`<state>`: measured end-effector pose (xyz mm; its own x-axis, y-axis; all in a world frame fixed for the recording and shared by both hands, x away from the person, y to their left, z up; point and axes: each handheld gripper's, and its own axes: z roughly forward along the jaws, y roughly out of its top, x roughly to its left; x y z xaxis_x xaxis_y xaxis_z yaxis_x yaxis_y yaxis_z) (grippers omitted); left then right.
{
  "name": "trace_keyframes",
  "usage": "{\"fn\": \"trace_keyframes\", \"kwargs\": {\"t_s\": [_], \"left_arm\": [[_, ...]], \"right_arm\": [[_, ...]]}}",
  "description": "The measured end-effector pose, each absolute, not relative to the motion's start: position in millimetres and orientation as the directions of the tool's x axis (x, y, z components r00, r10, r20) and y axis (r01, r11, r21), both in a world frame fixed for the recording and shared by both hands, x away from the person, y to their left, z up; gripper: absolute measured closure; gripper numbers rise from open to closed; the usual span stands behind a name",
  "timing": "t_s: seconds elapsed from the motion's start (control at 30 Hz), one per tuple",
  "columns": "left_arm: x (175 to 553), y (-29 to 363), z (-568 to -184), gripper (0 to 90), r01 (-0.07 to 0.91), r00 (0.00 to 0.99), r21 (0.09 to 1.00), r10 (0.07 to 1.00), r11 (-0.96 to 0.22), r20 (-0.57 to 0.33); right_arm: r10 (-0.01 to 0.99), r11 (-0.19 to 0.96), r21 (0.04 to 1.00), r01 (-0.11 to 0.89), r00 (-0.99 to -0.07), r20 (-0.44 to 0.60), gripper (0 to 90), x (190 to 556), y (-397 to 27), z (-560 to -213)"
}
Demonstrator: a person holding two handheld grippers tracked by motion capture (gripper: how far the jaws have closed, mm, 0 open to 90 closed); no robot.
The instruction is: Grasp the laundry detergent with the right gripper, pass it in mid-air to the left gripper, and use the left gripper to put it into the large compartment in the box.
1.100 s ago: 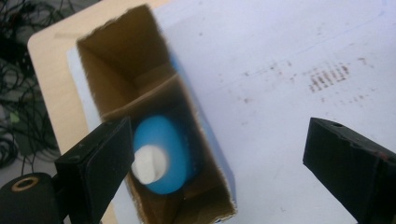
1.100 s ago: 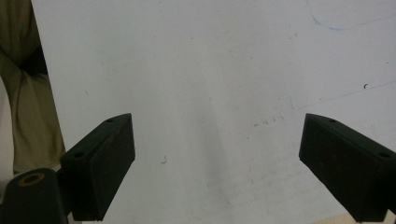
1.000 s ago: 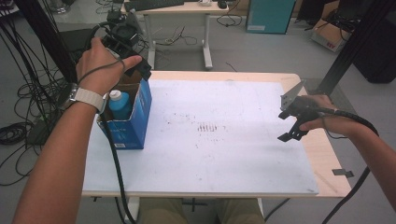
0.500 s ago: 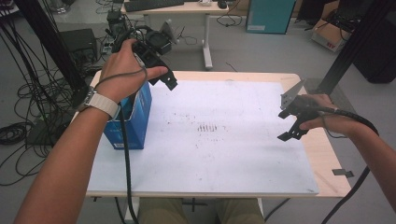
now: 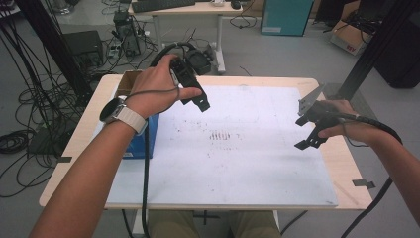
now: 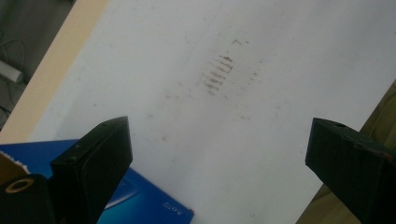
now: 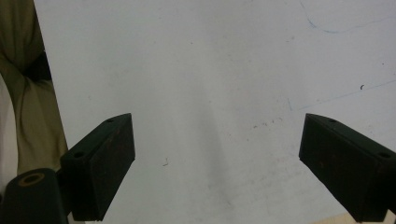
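Blue box (image 5: 146, 140) mostly hidden under the left forearm, its contents out of sight.

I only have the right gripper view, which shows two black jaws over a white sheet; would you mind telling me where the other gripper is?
Observer: In the high view the left gripper is held above the table's far left part, near a blue box that stands at the left edge of the white sheet.
Operator: Thank you. Is it holding anything?
Observer: No. The left gripper view shows its jaws wide apart with nothing between them, only the sheet below.
Operator: Is anything marked on that sheet?
Observer: Yes, a patch of short dark smudges lies near its middle.
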<state>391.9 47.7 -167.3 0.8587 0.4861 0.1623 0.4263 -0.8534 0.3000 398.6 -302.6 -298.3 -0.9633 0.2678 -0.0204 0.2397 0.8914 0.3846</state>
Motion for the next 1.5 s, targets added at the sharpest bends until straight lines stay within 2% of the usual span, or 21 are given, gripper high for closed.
{"fn": "trace_keyframes", "kwargs": {"t_s": [0.63,1.5], "left_arm": [[379,24,-195,7.5,0.331,0.915,0.305,0.383,-0.893,0.13],[377,19,-201,7.7,0.315,0.923,0.287,0.362,-0.905,0.128]], "right_arm": [[0.285,0.886,0.385,0.259,-0.958,-0.012,10.5,396,-305,-302],[0.308,0.875,0.398,0.276,-0.951,-0.018,10.5,397,-310,-299]]}}
